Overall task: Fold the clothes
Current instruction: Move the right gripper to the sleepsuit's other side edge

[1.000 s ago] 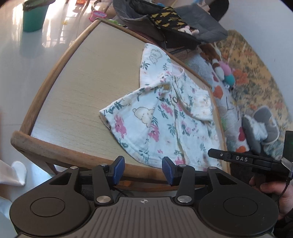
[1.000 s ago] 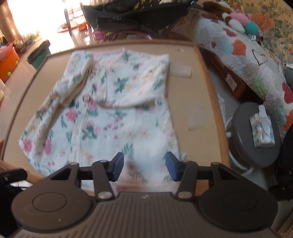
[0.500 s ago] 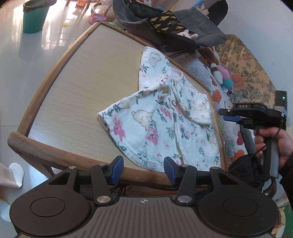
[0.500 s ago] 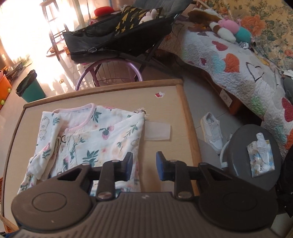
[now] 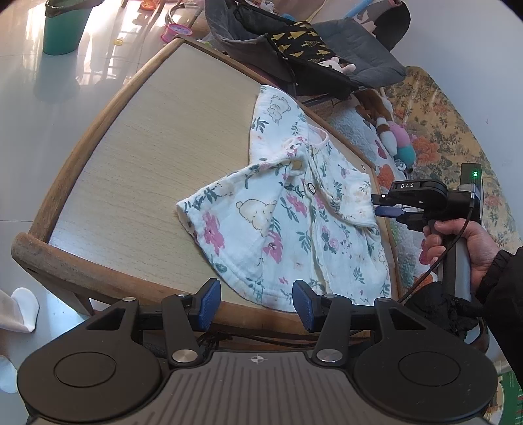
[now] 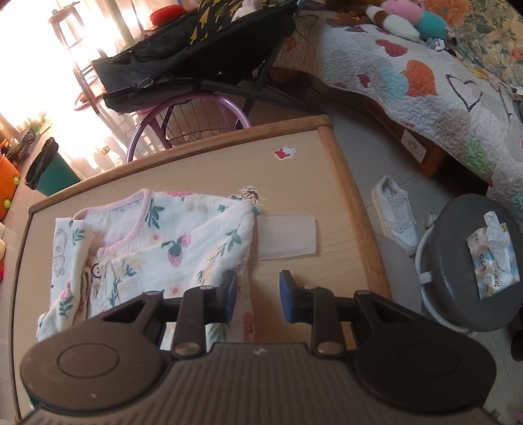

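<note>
A white floral baby garment (image 5: 294,212) lies spread on the wooden table (image 5: 147,147), one sleeve folded across its chest. My left gripper (image 5: 256,305) hovers open at the near table edge, just short of the hem. In the right wrist view the pink-trimmed collar and folded sleeve (image 6: 170,248) lie left of my right gripper (image 6: 258,296). Its jaws stand narrowly apart over bare table, the left finger beside the sleeve's edge. From the left wrist view that right gripper (image 5: 379,204), held by a hand, points at the sleeve cuff.
A dark baby bouncer (image 5: 294,55) stands behind the table and a green bin (image 5: 63,29) on the floor. A quilted bed (image 6: 425,75), a white shoe (image 6: 395,212) and a grey stool (image 6: 451,294) with a tissue pack are to the right. A pale patch (image 6: 287,235) marks the tabletop.
My right gripper has travelled from the garment's hem up the table's right side to the folded sleeve, and its jaws have narrowed. The left gripper has stayed put.
</note>
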{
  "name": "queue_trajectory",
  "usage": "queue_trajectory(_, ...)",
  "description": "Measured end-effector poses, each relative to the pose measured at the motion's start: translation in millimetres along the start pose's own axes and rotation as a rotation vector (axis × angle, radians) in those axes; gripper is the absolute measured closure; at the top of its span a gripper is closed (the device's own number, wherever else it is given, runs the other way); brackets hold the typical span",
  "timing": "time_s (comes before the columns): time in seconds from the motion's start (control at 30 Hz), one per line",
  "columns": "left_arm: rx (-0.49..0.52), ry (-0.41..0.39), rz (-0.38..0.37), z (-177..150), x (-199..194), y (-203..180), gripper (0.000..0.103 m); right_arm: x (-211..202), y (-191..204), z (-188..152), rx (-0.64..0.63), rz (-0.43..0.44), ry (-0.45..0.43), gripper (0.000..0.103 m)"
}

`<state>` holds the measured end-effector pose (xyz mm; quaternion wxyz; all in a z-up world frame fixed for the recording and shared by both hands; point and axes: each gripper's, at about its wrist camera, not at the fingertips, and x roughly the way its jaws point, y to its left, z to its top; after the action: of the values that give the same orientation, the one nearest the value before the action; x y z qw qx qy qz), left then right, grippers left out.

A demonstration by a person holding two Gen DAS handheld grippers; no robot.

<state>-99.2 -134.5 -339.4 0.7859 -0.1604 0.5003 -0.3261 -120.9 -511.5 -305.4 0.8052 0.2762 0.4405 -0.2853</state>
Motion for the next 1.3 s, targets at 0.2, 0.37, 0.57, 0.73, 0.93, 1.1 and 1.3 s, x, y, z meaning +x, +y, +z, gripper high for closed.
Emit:
queue_trajectory(0.2, 0.001, 0.000, 0.002, 1, 1, 0, 0.052, 1, 4, 2, 0.013, 0.029, -0.014, 0.075)
queue_trajectory(0.37, -0.001, 0.001, 0.001, 1, -1, -1, 0.052, -1, 3, 9, 0.032, 0.020, -0.015, 0.075)
queue_trajectory(0.57, -0.003, 0.000, 0.001, 1, 0, 0, 0.052, 5, 11, 8, -0.018, 0.020, 0.012, 0.075)
queue_trajectory(0.73, -0.003, 0.001, -0.001, 2, -2, -1, 0.052, 1, 14, 11, -0.013, 0.021, -0.026, 0.075)
queue_trajectory(0.93, -0.002, 0.000, -0.002, 1, 0, 0, 0.052, 3, 14, 12, -0.004, 0.043, -0.011, 0.074)
queue_trajectory(1.1, -0.006, 0.001, -0.003, 2, 1, -2, 0.052, 1, 16, 14, -0.017, 0.052, -0.011, 0.072)
queue_trajectory(1.3, -0.004, 0.002, -0.002, 3, 2, -4, 0.052, -3, 17, 16, -0.025, 0.084, -0.017, 0.072)
